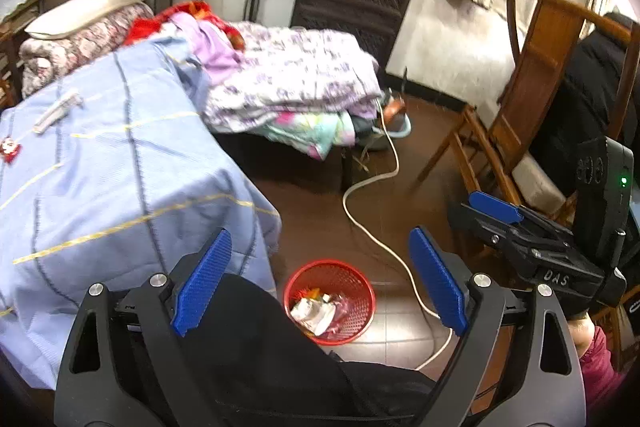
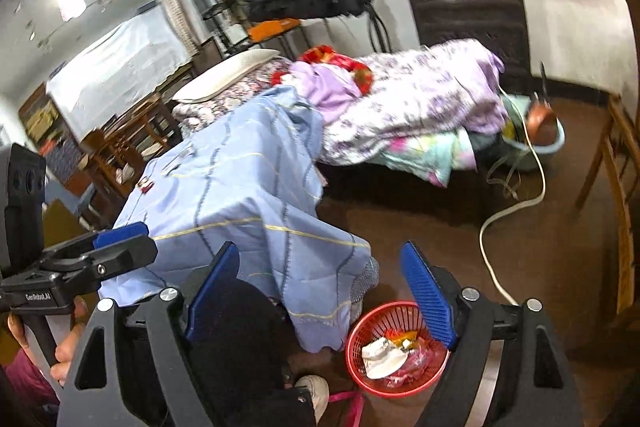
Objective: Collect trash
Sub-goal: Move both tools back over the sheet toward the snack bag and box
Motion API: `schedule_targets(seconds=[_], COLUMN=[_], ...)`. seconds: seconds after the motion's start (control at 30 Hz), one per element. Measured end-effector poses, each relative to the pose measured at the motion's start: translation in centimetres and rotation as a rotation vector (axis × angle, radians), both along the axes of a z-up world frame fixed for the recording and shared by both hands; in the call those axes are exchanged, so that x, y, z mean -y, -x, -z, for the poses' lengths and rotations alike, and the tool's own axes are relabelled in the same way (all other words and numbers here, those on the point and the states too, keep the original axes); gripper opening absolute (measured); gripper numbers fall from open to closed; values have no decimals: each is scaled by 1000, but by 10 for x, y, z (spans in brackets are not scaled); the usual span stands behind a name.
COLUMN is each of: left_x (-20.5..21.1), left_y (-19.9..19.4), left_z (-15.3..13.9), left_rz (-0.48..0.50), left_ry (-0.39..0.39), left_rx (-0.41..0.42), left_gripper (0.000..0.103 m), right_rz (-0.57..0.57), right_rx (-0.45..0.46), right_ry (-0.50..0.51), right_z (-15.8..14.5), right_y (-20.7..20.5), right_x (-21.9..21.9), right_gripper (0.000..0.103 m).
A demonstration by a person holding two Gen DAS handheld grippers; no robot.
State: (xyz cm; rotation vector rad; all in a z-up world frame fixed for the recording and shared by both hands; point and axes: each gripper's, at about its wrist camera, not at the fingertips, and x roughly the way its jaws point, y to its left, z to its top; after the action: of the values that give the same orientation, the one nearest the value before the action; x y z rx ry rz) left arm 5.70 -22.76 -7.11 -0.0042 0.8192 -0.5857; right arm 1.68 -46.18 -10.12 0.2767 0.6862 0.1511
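On the floor by the bed sits the red bin (image 1: pixel 329 301) w/ trash (image 1: pixel 313 313) inside. Left hand-held gripper (image 1: pixel 320 283) – jaws wide, nothing btwn them. Right hand-held gripper (image 2: pixel 322 297) – wide too, empty. Both hang above the bin, not touching it.

One red basket (image 1: pixel 329 301), two grippers (image 1: pixel 320 283)

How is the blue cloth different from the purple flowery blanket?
The blue cloth is pale blue with thin yellow and dark stripes; the blanket is white with purple flowers. The cloth lies spread out and drapes over an edge; the blanket is bunched in a heap. The cloth has small bits on it. Both are soft fabric.
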Motion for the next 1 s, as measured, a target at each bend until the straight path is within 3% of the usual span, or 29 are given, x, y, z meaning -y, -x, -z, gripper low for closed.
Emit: schedule_targets(seconds=[0.27, 0.53, 0.83, 1.0], left_x=[-58, -101, -160, -192], left_y=[22, 23, -22, -57], left_z=[-28, -26, -1, 18], left_rz=[-113, -239, -346, -416], left_ry=[20, -74, -82, -110], left_rx=[127, 221, 151, 101], left_gripper=[91, 93, 93, 93], right_rz=[-73, -147, -167, -115], right_rx=[57, 46, 28, 40], right_ry=[78, 109, 47, 117], right_z=[-40, -52, -32, -2], right_y=[10, -6, -66, -106], right_x=[-51, -106, -173, -208], right_gripper=[88, 90, 90, 90])
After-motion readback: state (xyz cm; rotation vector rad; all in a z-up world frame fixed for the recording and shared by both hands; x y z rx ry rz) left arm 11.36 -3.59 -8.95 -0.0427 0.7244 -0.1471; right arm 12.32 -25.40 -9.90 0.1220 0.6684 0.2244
